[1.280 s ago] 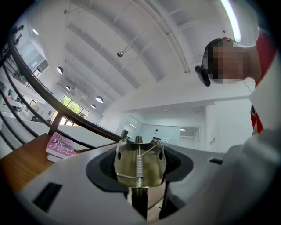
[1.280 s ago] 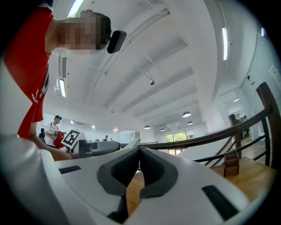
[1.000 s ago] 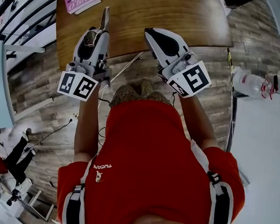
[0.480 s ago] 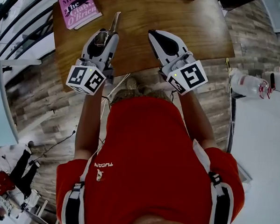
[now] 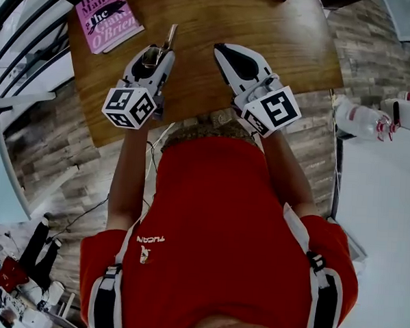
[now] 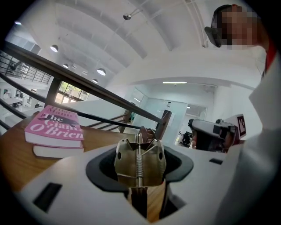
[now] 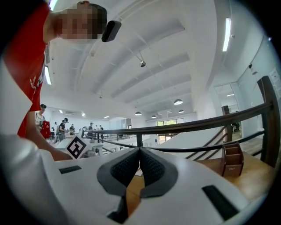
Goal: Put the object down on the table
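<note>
Left fingers point(image 6: 100, 169): clenched on brass-coloured metal spring tool point(image 6: 140, 160) between them.
Handling: probably rigid, light, slick; pinch the spring body.
Right fingers point(image 7: 127, 169): pressed together, empty.

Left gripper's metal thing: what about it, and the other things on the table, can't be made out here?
- Metal clip: left gripper view, lower end hidden between the jaws of the left gripper; head view, only a small tip shows.
- Book: head view, far corner cut off by the top edge.
- Wooden box: right gripper view, seen side-on, its walls hide any contents.
</note>
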Demonstrator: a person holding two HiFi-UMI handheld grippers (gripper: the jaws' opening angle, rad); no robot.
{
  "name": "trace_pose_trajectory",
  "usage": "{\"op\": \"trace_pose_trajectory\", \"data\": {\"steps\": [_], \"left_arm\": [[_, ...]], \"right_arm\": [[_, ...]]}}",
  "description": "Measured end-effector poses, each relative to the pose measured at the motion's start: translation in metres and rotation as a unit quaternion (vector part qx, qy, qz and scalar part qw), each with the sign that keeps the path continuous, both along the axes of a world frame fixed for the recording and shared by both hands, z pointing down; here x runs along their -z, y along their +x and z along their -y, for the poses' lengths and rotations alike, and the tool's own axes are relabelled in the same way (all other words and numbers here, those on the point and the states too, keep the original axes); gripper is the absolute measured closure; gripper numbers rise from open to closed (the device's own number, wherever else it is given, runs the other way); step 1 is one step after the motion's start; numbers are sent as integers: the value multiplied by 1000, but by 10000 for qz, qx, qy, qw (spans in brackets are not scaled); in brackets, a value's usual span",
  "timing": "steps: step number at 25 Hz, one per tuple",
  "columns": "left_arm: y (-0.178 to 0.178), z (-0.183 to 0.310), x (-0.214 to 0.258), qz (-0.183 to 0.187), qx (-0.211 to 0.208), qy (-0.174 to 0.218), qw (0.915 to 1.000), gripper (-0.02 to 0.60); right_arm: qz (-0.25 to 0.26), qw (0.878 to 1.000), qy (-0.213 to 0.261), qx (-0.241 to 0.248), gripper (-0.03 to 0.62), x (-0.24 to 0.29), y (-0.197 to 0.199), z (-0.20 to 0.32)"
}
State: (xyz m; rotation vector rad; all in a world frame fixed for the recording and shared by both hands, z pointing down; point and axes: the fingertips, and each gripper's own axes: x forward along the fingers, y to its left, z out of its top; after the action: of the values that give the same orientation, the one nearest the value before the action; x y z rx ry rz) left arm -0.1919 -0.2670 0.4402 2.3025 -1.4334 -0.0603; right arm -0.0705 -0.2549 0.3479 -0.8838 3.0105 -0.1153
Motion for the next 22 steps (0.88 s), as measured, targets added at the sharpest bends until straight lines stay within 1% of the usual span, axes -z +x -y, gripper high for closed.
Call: {"op": "trace_pose_trajectory", "data": {"steps": [7, 15, 22], "left_arm": [[-4, 24, -42, 442, -10, -513, 9977, 368], [-8, 37, -89, 839, -59, -1259, 9885, 367], [-12, 43, -111, 1039, -66, -1592, 9817, 365]], "right_arm": [[-82, 9996, -97, 233, 569, -14, -10, 19], [-73, 9995, -140, 290, 569, -19, -9, 36], [-139, 9992, -229, 312, 569, -25, -8, 46]]}}
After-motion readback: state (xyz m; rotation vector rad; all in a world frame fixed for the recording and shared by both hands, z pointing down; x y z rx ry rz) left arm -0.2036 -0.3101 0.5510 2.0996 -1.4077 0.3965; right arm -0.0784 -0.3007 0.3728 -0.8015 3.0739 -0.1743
